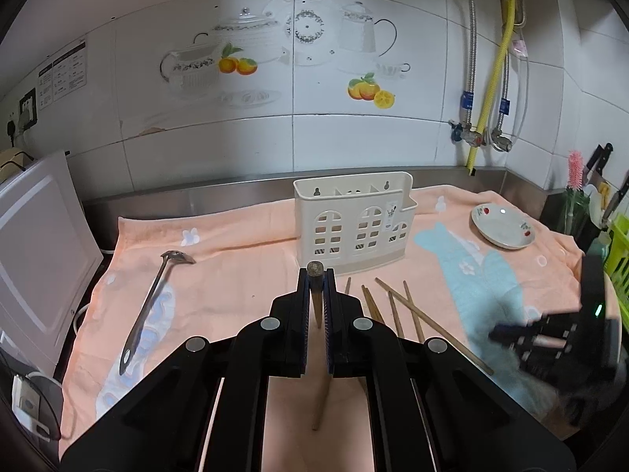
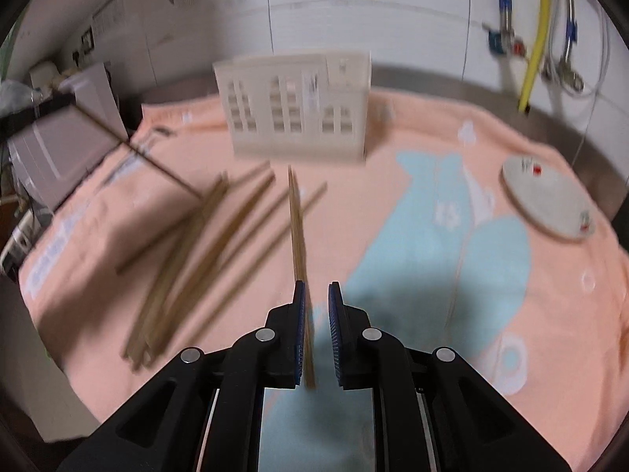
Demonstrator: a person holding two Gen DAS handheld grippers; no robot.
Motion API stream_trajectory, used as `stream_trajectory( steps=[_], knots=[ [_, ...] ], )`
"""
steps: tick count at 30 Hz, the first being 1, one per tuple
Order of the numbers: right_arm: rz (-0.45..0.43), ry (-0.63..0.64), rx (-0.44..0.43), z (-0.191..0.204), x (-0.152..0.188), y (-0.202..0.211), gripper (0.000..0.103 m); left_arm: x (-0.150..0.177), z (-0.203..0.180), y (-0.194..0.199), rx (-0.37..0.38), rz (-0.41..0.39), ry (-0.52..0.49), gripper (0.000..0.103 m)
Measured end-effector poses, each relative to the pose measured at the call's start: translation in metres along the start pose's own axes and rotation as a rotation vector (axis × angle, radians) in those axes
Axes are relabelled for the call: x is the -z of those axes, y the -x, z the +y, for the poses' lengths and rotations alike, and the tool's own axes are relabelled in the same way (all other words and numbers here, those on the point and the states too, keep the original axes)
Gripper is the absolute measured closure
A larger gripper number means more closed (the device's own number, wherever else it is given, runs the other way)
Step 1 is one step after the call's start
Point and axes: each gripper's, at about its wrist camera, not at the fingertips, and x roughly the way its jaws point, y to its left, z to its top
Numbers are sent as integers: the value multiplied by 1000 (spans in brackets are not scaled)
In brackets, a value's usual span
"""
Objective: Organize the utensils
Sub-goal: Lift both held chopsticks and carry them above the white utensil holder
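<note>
My left gripper is shut on a wooden chopstick, held above the peach towel in front of the cream utensil caddy. Several loose chopsticks lie on the towel just right of it. A metal slotted ladle lies at the left. My right gripper stands open around a single chopstick that touches its left pad; the view is blurred. More chopsticks lie to its left, the caddy beyond. The right gripper also shows in the left wrist view.
A small white plate sits on the towel at the right, also in the right wrist view. A white board leans at the left edge. A green basket and knives stand at the far right. Tiled wall with pipes behind.
</note>
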Motion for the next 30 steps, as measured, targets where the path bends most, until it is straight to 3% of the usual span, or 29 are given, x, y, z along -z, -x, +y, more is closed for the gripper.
stream_trajectory(
  steps=[6,15,21,30],
  knots=[
    [46,-2,-5,4,27,-23,89,0,-3,0,-5,1,-15,97],
    [39,14,23,11,30,-28,87,0,-4,0,-15,3,-11,97],
    [18,62,58,19,32,-23,96,0,-3,0,-15,4,-17,97],
    [-124,60,49,21,2,24,96,-3,-2,0,-19,1,-20,97]
  ],
)
